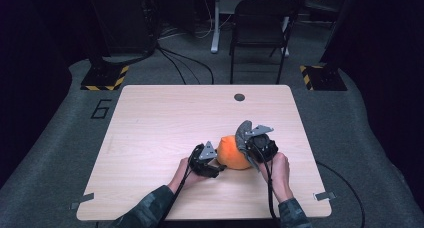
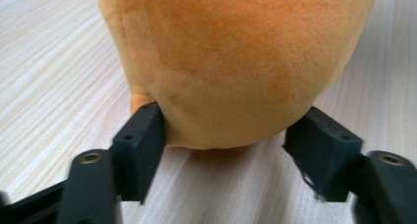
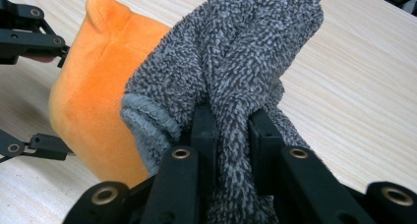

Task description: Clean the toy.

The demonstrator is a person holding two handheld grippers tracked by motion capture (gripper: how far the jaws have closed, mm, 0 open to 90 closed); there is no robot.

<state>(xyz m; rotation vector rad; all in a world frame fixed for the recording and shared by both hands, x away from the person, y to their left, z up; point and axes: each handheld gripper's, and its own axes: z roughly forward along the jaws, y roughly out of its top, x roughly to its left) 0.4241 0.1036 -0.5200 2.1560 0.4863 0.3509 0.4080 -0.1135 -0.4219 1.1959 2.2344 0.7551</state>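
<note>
An orange plush toy [image 1: 231,155] lies on the wooden table [image 1: 165,118], front of centre. My left gripper [image 1: 219,164] reaches it from the left; in the left gripper view its jaws straddle the toy's [image 2: 231,62] lower end and both pads [image 2: 145,130] touch its sides. My right gripper [image 1: 251,144] stands at the toy's right side, shut on a fuzzy grey sock [image 1: 243,132]. In the right gripper view the sock [image 3: 246,52] is pinched between the pads and rises above them, draped against the toy [image 3: 93,81].
A round dark grommet [image 1: 239,97] sits near the table's far edge. Beyond the table a black chair [image 1: 260,23] stands on the grey floor, with yellow-black striped bases [image 1: 105,78] at both sides. Grey tape tabs [image 1: 325,195] mark the front corners.
</note>
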